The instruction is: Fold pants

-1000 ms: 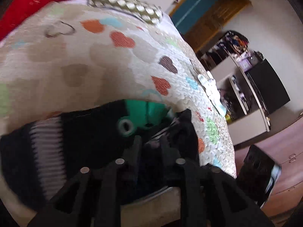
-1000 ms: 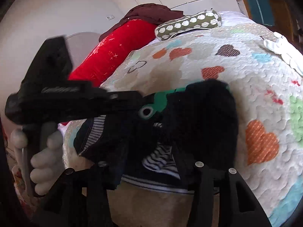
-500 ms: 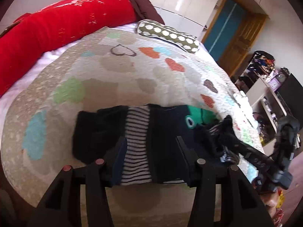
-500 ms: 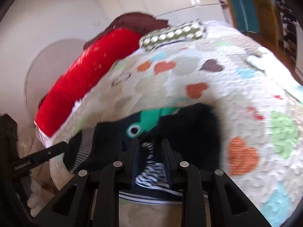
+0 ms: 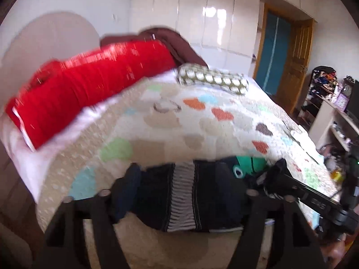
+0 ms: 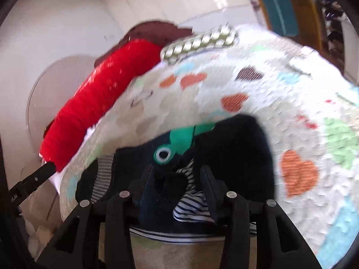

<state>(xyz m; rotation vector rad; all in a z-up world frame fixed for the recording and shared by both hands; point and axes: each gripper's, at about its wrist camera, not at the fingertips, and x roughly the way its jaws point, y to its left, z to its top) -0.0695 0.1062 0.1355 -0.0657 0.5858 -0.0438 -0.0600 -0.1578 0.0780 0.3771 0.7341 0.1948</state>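
The pants (image 5: 188, 192) are dark navy with a white-striped band and a green patch with a white eye. They lie folded on the near edge of the heart-patterned quilt (image 5: 202, 123). My left gripper (image 5: 179, 199) is open and empty, held back from the pants. My right gripper (image 6: 177, 179) has its fingers partly closed around a bunched fold of the pants (image 6: 235, 157). The right gripper also shows at the right of the left wrist view (image 5: 278, 179).
A red bolster (image 5: 89, 94) and a brown cloth (image 5: 170, 42) lie at the bed's head, with a green dotted pillow (image 5: 213, 80) beside them. Shelves with clutter (image 5: 332, 103) stand to the right, by a teal door (image 5: 271, 51).
My left gripper has let go of the pants, opened wide and pulled back and up. My right gripper has closed in on a fold of the pants.
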